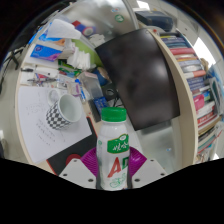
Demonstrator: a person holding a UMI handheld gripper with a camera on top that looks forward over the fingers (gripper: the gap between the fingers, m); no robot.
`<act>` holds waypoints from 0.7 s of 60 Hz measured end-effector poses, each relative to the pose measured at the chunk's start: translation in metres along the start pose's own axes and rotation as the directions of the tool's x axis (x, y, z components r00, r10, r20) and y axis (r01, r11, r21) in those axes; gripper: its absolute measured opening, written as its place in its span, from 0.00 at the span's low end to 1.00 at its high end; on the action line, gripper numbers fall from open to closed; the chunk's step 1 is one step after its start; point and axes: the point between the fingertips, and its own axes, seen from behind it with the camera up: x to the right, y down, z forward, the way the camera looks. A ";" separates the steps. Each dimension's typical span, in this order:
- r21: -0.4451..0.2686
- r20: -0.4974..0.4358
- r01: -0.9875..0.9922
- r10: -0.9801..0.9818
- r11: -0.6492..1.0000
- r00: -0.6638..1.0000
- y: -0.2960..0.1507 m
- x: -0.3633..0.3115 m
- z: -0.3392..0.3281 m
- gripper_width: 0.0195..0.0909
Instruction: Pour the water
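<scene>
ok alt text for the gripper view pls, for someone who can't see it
A white bottle with a green cap stands upright between the gripper's two fingers, on a cluttered white desk. A checkered mug sits beyond and to the left, a dark monitor behind, and bookshelves to the right.

Black office chair (140, 78), bookshelf (195, 85) beside it — cluttered desk (40, 125)

— Where is the gripper (113, 172)?
— Low over the desk (30, 120), pointing forward across it toward the far edge.
— And the jaws?
— Closed in from both sides, the magenta pads (88, 163) pressed against a green-capped bottle (115, 148) held upright between them.
— Any hand showing?
— None visible.
</scene>
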 end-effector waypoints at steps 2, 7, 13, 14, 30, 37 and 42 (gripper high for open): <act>0.007 0.010 0.086 -0.086 0.996 0.996 -0.006 0.000 0.003 0.22; 0.011 0.021 0.280 -0.280 0.960 0.960 -0.015 0.002 0.012 0.22; -0.013 0.039 0.446 -0.445 0.895 0.895 -0.019 -0.002 0.022 0.22; -0.018 0.040 0.466 -0.465 0.884 0.884 -0.020 -0.001 0.024 0.22; -0.054 0.056 0.691 -0.688 0.721 0.723 -0.030 -0.011 0.051 0.23; -0.048 0.056 0.733 -0.731 0.678 0.680 -0.034 -0.018 0.056 0.23; -0.053 0.064 0.740 -0.738 0.670 0.672 -0.033 -0.021 0.056 0.23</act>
